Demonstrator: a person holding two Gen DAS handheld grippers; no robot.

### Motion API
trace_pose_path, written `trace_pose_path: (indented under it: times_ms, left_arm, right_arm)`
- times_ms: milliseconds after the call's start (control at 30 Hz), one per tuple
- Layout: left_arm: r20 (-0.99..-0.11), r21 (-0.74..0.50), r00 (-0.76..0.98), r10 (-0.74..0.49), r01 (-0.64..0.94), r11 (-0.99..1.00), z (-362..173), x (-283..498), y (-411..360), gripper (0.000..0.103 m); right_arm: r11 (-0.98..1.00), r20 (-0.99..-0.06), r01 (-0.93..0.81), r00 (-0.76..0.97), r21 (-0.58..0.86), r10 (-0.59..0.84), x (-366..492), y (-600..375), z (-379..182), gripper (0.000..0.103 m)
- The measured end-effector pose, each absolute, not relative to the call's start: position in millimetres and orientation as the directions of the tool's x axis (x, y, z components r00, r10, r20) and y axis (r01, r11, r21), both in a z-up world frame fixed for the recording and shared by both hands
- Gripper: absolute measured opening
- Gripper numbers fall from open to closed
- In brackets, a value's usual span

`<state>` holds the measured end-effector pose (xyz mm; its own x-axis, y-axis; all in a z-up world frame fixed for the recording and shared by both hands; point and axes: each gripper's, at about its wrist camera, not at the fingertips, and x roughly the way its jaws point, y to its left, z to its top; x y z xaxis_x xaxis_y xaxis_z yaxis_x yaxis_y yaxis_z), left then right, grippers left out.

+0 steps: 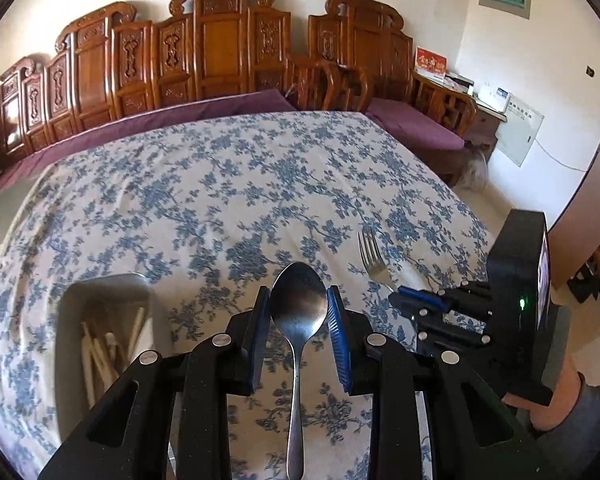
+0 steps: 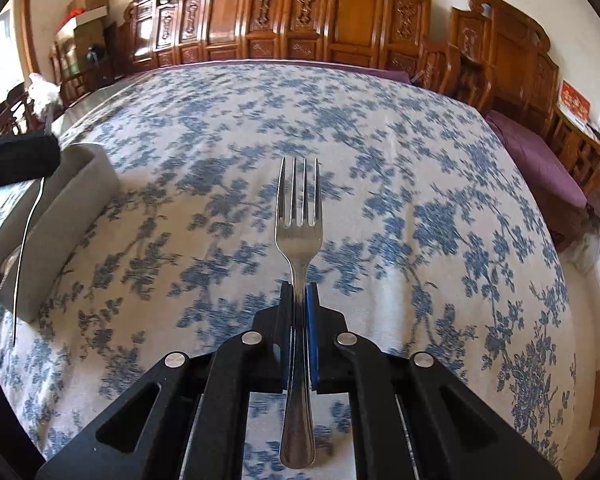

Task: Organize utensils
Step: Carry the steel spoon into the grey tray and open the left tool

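Fig.: Your left gripper (image 1: 298, 312) grasps the spoon (image 1: 299, 308) by the bowl's sides, lifted off the floral tablecloth (image 1: 228, 184). Your right gripper (image 2: 299, 320) is clenched on the fork (image 2: 299, 240) at its neck, tines fwd, also off the cloth. The grey bin (image 1: 66, 300) sits near the table's left edge w/ white sticks inside. Step, as judged: carry phase. Next: bring each utensil over the bin, tip down, then release.
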<state>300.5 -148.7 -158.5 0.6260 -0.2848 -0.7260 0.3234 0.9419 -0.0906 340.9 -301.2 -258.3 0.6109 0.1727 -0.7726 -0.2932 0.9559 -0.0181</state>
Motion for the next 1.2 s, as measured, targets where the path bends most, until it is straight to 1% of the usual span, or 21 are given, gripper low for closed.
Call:
trace_pose_path:
  times_ms: [333,700,900,1200]
  left_arm:
    - [-0.714,-0.071,0.66,-0.235,0.266,0.961,-141.2,293.0,-108.3,0.026]
    - [-0.703,-0.053,0.688,-0.181,0.204,0.978,-132.0,291.1,-62.8,0.026]
    - [-0.72,-0.033,0.682,-0.129,0.152,0.988,-148.7,300.7,-36.7,0.026]
    - [-0.775,-0.016,0.627,-0.081,0.109,0.994,-192.0,320.3,-14.6,0.026]
  right_arm:
    - [0.932,-0.741,-0.361,0.617,0.031,0.264,328.4,-275.8,-239.4,0.008]
    - [0.903,-0.706,-0.429,0.629,0.033,0.325,314.6,-248.1,-223.1,0.008]
    - [0.897,-0.7,-0.441,0.63,0.034,0.337,310.3,-240.5,-220.1,0.008]
    - [0.889,-0.704,-0.458,0.627,0.014,0.335,308.0,-232.6,-224.2,0.008]
